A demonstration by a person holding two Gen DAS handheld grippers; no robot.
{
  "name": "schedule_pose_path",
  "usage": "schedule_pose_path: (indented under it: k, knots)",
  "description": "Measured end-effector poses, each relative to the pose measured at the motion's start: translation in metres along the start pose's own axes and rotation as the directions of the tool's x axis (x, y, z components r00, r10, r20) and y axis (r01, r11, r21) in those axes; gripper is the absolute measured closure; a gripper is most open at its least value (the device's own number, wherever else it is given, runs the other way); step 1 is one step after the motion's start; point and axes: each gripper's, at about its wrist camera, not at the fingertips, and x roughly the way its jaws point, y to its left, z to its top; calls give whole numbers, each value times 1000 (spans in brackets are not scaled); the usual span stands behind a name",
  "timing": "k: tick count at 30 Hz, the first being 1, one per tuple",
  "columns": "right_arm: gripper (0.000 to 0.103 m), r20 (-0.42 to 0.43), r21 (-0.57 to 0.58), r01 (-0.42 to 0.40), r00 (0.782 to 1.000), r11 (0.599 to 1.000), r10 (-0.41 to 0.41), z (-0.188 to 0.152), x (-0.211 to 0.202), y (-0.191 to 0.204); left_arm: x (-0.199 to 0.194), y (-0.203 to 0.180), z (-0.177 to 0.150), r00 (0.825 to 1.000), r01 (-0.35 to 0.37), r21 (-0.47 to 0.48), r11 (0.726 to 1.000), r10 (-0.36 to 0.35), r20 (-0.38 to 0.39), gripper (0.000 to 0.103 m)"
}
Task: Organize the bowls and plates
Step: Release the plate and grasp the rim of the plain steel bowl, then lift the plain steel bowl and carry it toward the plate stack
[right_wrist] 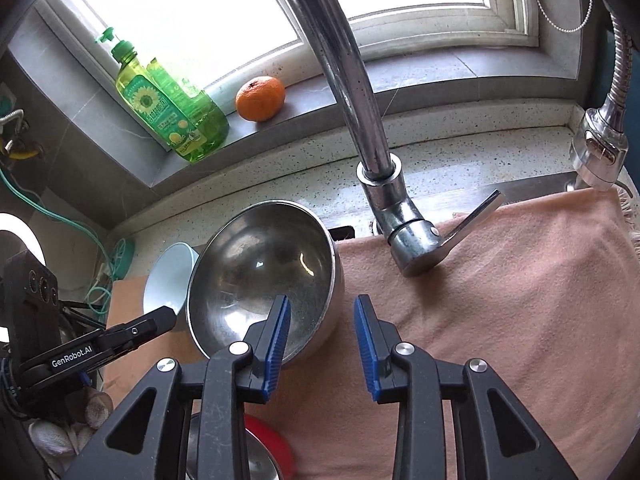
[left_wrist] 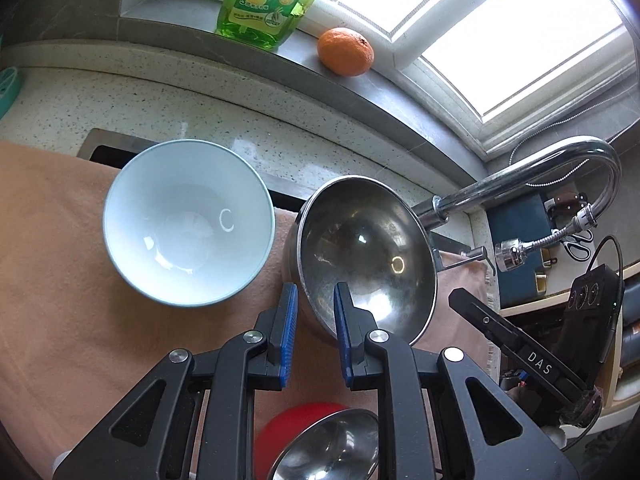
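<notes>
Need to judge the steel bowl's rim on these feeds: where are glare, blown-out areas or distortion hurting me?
Left wrist: window blown out white; small highlights inside the steel bowl, rim readable; fisheye bends the counter edge. Right wrist: window overexposed too; faucet looms large and curved; bowl shows mild reflections, its rim sharp.

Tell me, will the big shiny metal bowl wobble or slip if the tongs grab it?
Probably both. The metal bowl already sits tilted on the soft peach towel, so its round bottom may rock. Its polished wall looks slippery, though the left tongs have ribbed blue pads. It looks thin, so likely light.
</notes>
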Motion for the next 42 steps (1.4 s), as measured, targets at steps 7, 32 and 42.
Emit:
schedule_pose_path:
  k: [7,32,42]
  knots:
    - [73,-4,29,16,1000,999,-16,4,12,-1,12,1,5,999,-34,18,999,35,-12,86]
    - [95,-34,52,56,998,997,-55,12,36,-5,29,-4,9,996,-77,74,994,79,-31,87]
    - [95,-35,42,70,997,997,-68,10,35,-1,28,-5,7,997,-67,86,994,70,-27,91]
